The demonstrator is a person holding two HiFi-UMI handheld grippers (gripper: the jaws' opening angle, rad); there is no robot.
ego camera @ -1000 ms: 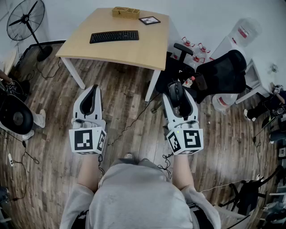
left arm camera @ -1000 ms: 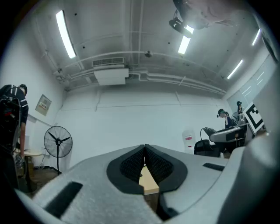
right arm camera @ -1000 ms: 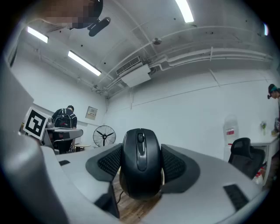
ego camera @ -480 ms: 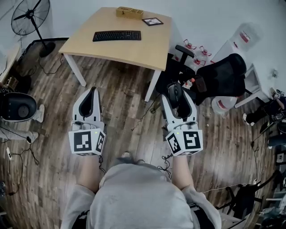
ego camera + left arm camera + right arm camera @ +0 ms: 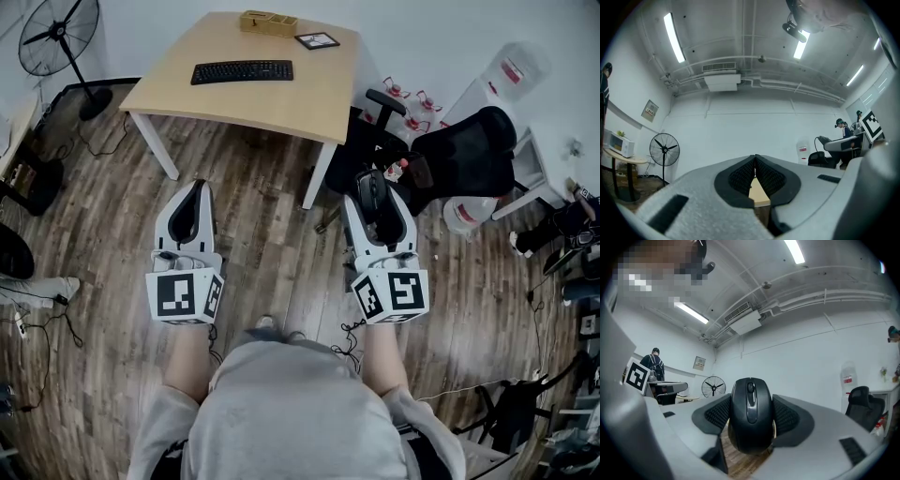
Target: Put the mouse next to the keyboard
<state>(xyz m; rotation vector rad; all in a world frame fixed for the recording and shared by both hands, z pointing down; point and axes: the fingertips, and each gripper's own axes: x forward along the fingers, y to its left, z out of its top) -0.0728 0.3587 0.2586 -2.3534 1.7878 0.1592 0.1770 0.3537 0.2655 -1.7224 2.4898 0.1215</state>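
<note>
A black mouse (image 5: 751, 414) sits clamped between the jaws of my right gripper (image 5: 373, 190), which is shut on it; in the head view the mouse (image 5: 371, 192) shows at that gripper's tip, held over the wooden floor in front of the table. The black keyboard (image 5: 242, 71) lies on the light wooden table (image 5: 281, 103) far ahead, near the table's middle. My left gripper (image 5: 191, 210) hangs over the floor to the left with its jaws closed and nothing between them; in the left gripper view the pads (image 5: 745, 175) meet.
A wooden box (image 5: 267, 22) and a dark framed tablet (image 5: 317, 40) lie at the table's far edge. Black office chairs (image 5: 459, 155) crowd the right of the table. A standing fan (image 5: 61, 42) is at far left. Cables trail over the floor.
The view has shifted slightly; both grippers hold nearly the same pose, the right one still carrying the mouse. The round dark object at far left has slid out of view.
</note>
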